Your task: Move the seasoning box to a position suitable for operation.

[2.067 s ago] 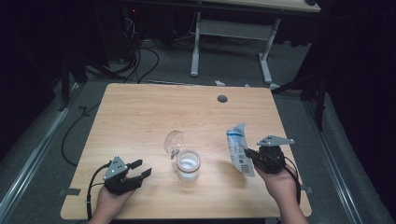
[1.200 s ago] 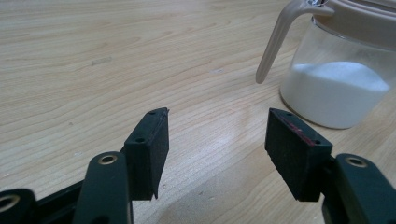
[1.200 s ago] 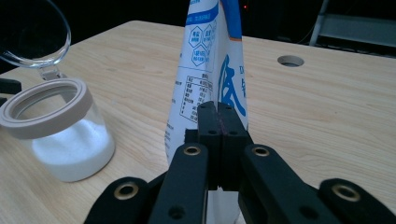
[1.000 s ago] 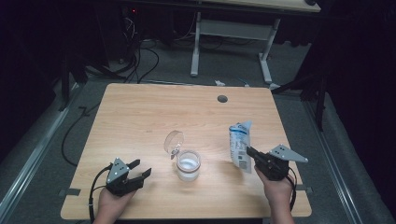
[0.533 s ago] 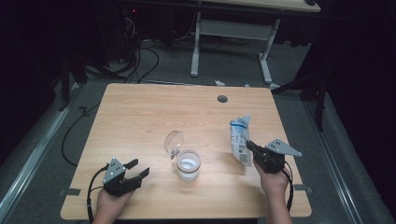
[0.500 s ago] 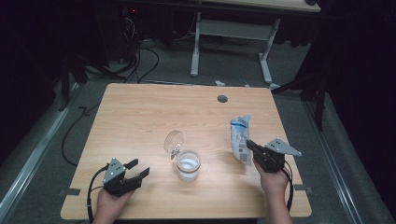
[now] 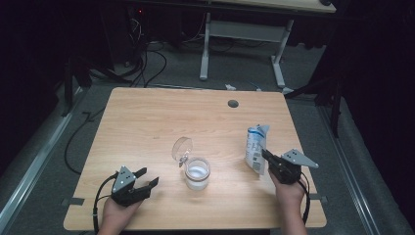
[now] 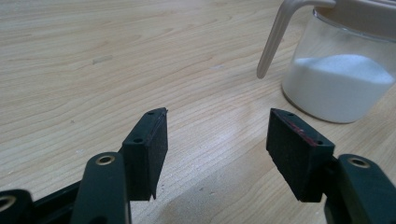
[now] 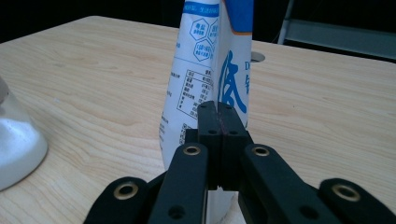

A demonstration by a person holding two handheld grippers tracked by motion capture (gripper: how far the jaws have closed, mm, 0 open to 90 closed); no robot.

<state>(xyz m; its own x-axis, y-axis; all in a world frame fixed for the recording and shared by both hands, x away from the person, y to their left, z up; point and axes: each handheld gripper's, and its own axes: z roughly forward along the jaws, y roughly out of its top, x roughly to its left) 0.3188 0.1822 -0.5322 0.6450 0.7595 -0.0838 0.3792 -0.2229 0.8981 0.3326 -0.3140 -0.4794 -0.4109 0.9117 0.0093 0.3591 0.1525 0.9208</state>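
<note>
Right gripper (image 9: 218, 112): jaws pressed together, pinching a fold low on the white-and-blue pouch (image 9: 210, 60). The pouch stands upright directly ahead of the jaw tips, touching them, its torn top corner above and beyond the gripper. In the high view the right gripper (image 7: 268, 157) sits against the pouch (image 7: 255, 149) at its near lower edge, and the person's right hand (image 7: 288, 192) comes in behind it.

Handling, as a judgement: soft film bag, partly filled with loose powder or grains. It will sag and fold around a single pinch; the contents will shift when tilted. Film is slick, so a shallow bite could slide off. A hold lower on the body or at a seam looks steadier than the thin fold now taken. Top looks open, so tilting would spill.

Farther out, to that gripper's left: glass jar (image 9: 16, 140) holding white granules, well apart from the pouch. In the high view the jar (image 7: 197, 172) stands with its hinged lid (image 7: 181, 147) swung up and open. Glass: rigid, smooth, breakable, likely fairly heavy for its size.

Left gripper (image 8: 217, 114): jaws spread wide, nothing between them, low over bare table (image 8: 93, 60). Ahead and to its right stands the jar (image 8: 336, 79), near but not touched. In the high view the left gripper (image 7: 145, 177) is held in the left hand (image 7: 120, 208) near the table's front edge.
</note>
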